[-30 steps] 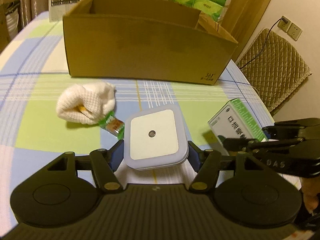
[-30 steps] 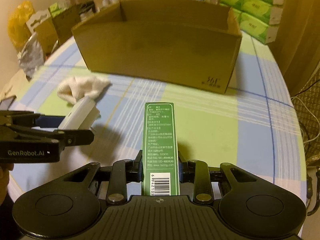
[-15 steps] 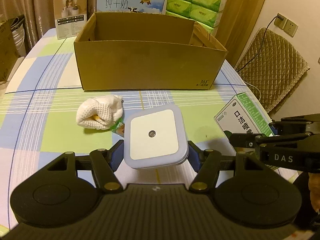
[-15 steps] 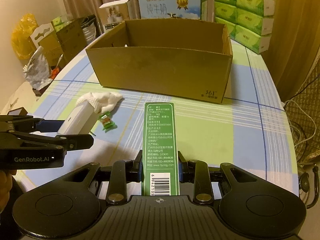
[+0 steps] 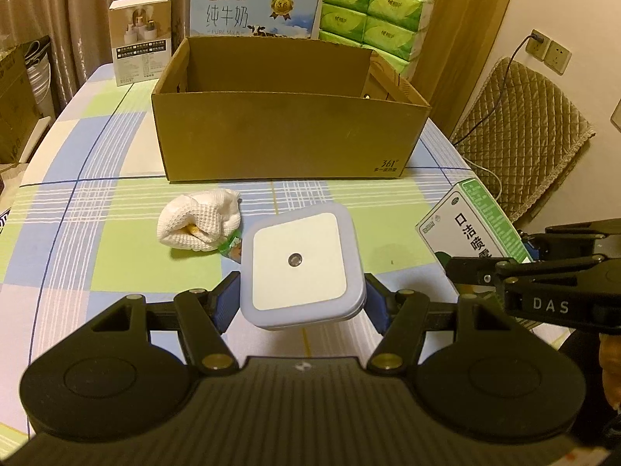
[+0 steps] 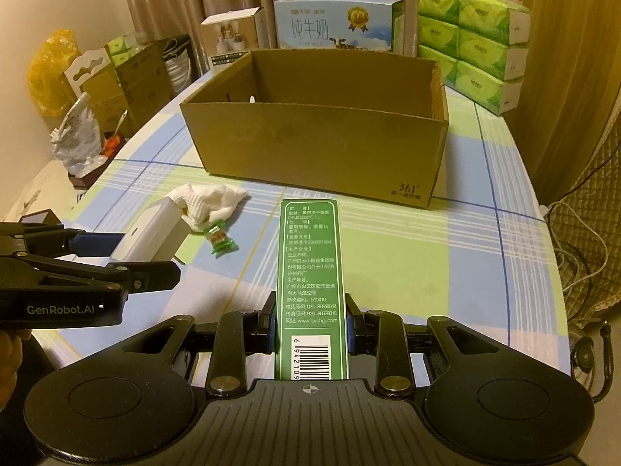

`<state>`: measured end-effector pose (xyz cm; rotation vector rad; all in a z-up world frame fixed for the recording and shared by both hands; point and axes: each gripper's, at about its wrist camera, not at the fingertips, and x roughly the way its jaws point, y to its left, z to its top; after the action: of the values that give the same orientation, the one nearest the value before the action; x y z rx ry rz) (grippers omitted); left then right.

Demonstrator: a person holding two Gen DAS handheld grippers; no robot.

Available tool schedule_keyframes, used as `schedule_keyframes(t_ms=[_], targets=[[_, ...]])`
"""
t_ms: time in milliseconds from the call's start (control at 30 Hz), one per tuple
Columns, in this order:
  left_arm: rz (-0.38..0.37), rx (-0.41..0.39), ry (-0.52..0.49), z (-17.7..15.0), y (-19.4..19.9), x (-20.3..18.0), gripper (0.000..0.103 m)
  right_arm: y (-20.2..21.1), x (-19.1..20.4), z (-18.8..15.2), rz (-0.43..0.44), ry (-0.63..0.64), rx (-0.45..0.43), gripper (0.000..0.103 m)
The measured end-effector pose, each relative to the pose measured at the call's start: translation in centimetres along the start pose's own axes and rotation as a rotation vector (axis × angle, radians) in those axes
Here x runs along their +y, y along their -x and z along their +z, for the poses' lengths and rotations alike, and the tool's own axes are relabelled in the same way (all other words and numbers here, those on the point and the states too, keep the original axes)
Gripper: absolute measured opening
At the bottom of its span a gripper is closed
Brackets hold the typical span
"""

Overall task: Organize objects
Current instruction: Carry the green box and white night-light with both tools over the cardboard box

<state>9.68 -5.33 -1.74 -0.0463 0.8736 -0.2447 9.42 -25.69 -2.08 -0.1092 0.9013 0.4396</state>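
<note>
At about 10 o'clock from the left gripper, a crumpled white cloth lies on the checked tablecloth, with a small green sweet wrapper touching its near edge. The left gripper is clamped on a square white night light, held above the table. At 12 o'clock stands an open cardboard box, well beyond both tools; its floor is hidden. At the left view's 3 o'clock, the right gripper is clamped on a long green carton, held lengthwise toward the box. Behind the box, from 11 to 1 o'clock, stand a small white box, a milk carton and stacked green tissue packs.
</note>
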Motion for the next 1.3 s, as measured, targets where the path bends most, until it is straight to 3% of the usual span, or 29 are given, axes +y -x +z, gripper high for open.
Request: schedule_keyframes(t_ms=[500, 733, 933, 1300], targets=[[-0.002, 0.006, -0.012, 0.3, -0.1, 0.2, 0.061, -0.4, -0.2, 0.2, -0.002, 0.011, 0.012, 0.028], [-0.002, 0.000, -0.041, 2.0, -0.6, 0.3, 0.061, -0.5, -1.0, 2.1, -0.009, 0.021, -0.001, 0.028], [-0.002, -0.020, -0.065, 5.6, -1.2, 1.2, 0.061, -0.3, -2.4, 5.9, -0.013, 0.037, -0.035, 0.028], [0.025, -0.051, -0.110, 15.6, -3.5, 3.3, 0.061, -1.5, -3.9, 16.0, -0.005, 0.066, -0.089, 0.028]])
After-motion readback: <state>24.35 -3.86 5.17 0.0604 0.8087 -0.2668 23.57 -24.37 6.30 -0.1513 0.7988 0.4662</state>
